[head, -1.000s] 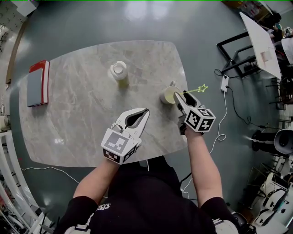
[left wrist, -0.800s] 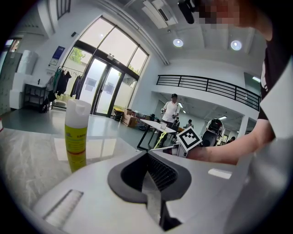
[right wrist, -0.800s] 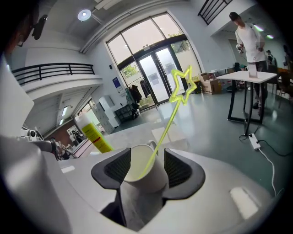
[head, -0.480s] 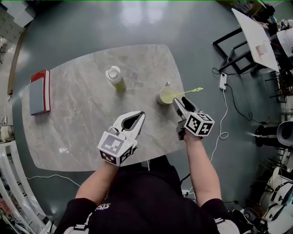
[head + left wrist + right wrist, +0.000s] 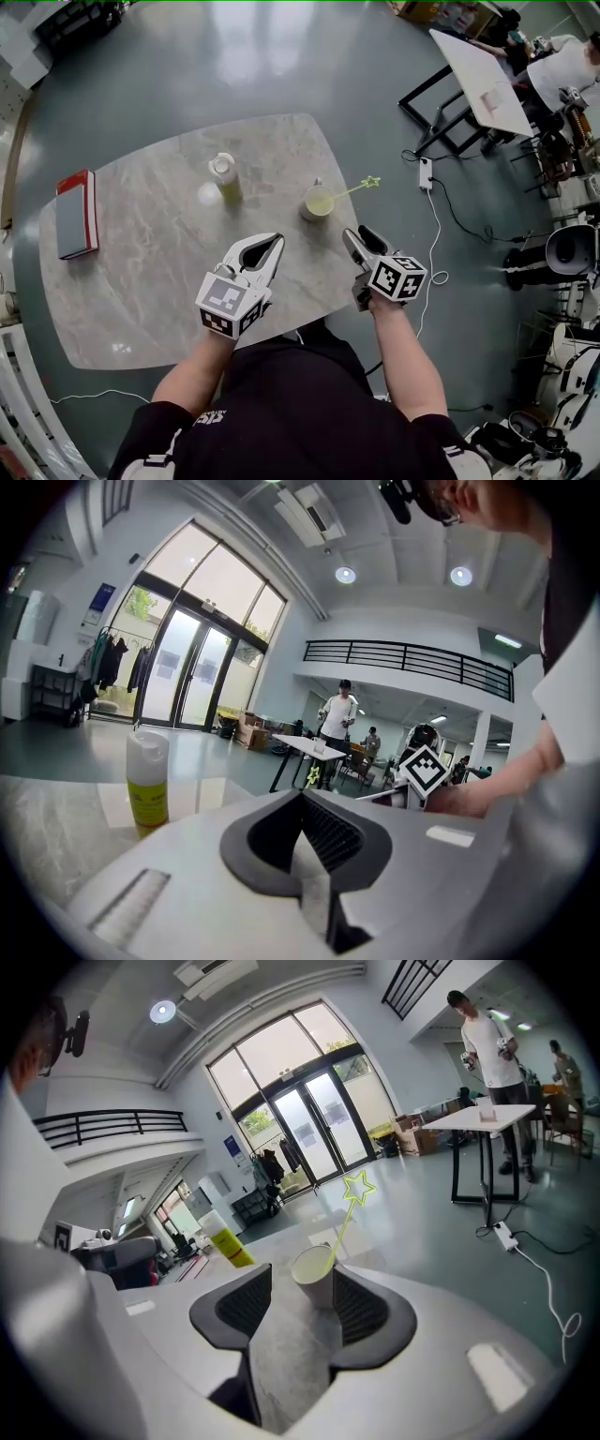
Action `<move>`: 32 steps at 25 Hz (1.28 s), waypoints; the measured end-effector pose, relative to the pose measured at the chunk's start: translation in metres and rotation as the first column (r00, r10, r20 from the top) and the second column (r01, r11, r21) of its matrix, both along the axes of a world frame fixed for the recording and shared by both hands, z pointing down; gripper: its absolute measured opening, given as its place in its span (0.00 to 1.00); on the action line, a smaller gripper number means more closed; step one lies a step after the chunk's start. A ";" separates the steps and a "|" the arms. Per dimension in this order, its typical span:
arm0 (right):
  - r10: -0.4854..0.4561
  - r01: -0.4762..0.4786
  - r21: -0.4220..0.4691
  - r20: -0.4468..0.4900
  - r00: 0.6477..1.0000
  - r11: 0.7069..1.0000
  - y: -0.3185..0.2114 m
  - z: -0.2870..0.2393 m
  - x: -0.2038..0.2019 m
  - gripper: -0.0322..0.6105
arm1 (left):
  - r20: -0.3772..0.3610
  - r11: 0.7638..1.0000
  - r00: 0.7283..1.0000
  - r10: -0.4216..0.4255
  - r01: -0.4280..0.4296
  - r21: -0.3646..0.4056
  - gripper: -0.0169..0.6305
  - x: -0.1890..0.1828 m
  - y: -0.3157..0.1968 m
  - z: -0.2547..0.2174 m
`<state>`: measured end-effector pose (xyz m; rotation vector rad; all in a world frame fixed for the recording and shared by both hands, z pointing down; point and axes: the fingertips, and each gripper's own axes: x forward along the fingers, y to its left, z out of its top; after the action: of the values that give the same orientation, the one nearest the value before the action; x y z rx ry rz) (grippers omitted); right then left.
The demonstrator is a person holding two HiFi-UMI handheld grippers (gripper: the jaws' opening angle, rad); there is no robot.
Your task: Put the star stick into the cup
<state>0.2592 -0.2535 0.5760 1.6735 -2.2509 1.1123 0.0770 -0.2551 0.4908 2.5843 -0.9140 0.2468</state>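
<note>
A pale cup [image 5: 317,202] stands near the table's right edge. The green star stick [image 5: 349,191] leans out of it, star end [image 5: 372,182] up and to the right. My right gripper [image 5: 358,234] is open, a little short of the cup and touching nothing. Its jaws have just been closing slightly, and nothing is between them. In the right gripper view the cup [image 5: 317,1274] and the star [image 5: 357,1187] show just beyond the right gripper [image 5: 300,1288]. My left gripper [image 5: 277,238] hovers over the table left of the cup, shut and empty; its tips meet in the left gripper view [image 5: 300,799].
A yellow bottle with a white cap [image 5: 224,178] stands left of the cup. A red and grey book [image 5: 73,200] lies at the table's left end. The marble table [image 5: 150,262] ends close to the right of the cup. Cables [image 5: 433,225] run over the floor there.
My right gripper has drawn back from the cup toward the person, and the stick stays in the cup. The left gripper has risen slightly. The head camera has shifted.
</note>
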 end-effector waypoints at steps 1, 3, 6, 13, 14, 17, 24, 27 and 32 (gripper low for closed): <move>-0.008 0.008 0.005 -0.008 1.000 1.000 0.007 -0.006 -0.004 0.39 | 0.007 1.000 1.000 0.007 -0.007 0.006 0.03 -0.001 0.003 -0.001; -0.025 0.025 0.016 -0.029 0.999 1.000 0.022 -0.017 -0.009 0.38 | 0.012 1.000 1.000 0.014 -0.014 0.010 0.03 -0.003 0.010 -0.003; -0.059 0.061 0.041 -0.051 0.997 0.997 0.041 -0.038 -0.018 0.37 | 0.012 1.000 1.000 0.018 -0.019 0.014 0.03 -0.001 0.022 -0.008; -0.137 0.148 0.182 -0.069 0.988 0.972 0.066 -0.100 -0.033 0.31 | 0.004 0.999 0.999 0.039 -0.039 0.036 0.03 0.019 0.055 -0.035; -0.150 0.162 0.205 -0.071 0.986 0.965 0.069 -0.110 -0.035 0.29 | -0.005 0.999 0.999 0.039 -0.039 0.037 0.03 0.023 0.058 -0.041; -0.179 0.194 0.268 -0.080 0.981 0.944 0.077 -0.135 -0.035 0.24 | 0.006 0.996 0.999 0.050 -0.051 0.080 0.03 0.035 0.065 -0.060; -0.211 0.221 0.371 -0.069 0.975 0.902 0.097 -0.181 -0.021 0.15 | 0.016 0.991 1.000 0.018 -0.020 0.129 0.03 0.048 0.070 -0.091; -0.225 0.235 0.408 -0.072 0.972 0.882 0.103 -0.202 -0.018 0.13 | 0.010 0.989 1.000 0.008 -0.009 0.147 0.03 0.050 0.073 -0.107; -0.254 0.260 0.459 -0.076 0.964 0.850 0.117 -0.225 -0.016 0.07 | -0.001 0.983 1.000 -0.012 0.012 0.181 0.03 0.053 0.083 -0.128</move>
<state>0.2431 -0.1368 0.3514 1.4316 -2.7907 0.5207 0.1297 -0.1722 0.3629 2.7428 -0.9941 0.1670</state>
